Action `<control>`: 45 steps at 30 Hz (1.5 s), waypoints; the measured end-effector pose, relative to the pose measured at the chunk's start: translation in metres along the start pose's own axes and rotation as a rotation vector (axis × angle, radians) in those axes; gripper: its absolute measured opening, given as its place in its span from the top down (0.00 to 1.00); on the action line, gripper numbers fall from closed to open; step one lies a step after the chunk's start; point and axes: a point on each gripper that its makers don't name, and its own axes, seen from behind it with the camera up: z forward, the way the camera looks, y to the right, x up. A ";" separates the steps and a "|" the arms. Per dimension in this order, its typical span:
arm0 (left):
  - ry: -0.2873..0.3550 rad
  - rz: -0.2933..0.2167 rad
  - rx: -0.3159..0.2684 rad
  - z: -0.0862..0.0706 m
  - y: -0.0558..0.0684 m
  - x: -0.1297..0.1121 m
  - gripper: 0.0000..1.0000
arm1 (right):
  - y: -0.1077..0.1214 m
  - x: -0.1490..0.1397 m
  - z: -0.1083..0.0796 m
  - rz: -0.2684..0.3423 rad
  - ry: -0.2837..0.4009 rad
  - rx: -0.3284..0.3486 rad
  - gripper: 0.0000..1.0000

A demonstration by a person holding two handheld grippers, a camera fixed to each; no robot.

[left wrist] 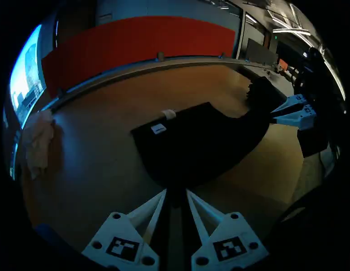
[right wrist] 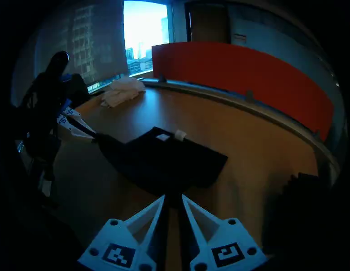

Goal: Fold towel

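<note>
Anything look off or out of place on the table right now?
Nothing spilled or damaged. The dark towel lies crooked, pulled unevenly between the left gripper and the right gripper. A crumpled pale cloth sits loose at the window edge of the table.

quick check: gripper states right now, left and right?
Left gripper: closed, pinching an edge of the black towel.
Right gripper: closed, pinching the towel's other end.
</note>
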 end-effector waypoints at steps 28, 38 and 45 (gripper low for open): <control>-0.013 -0.019 -0.011 -0.028 0.013 0.006 0.86 | -0.011 0.014 -0.026 -0.019 0.009 0.013 0.88; -0.023 -0.036 -0.025 -0.017 0.013 0.007 0.86 | -0.004 0.012 -0.017 -0.017 -0.003 0.009 0.89; -0.025 -0.049 -0.026 0.004 0.001 0.016 0.86 | 0.012 0.011 0.003 -0.013 -0.017 0.010 0.88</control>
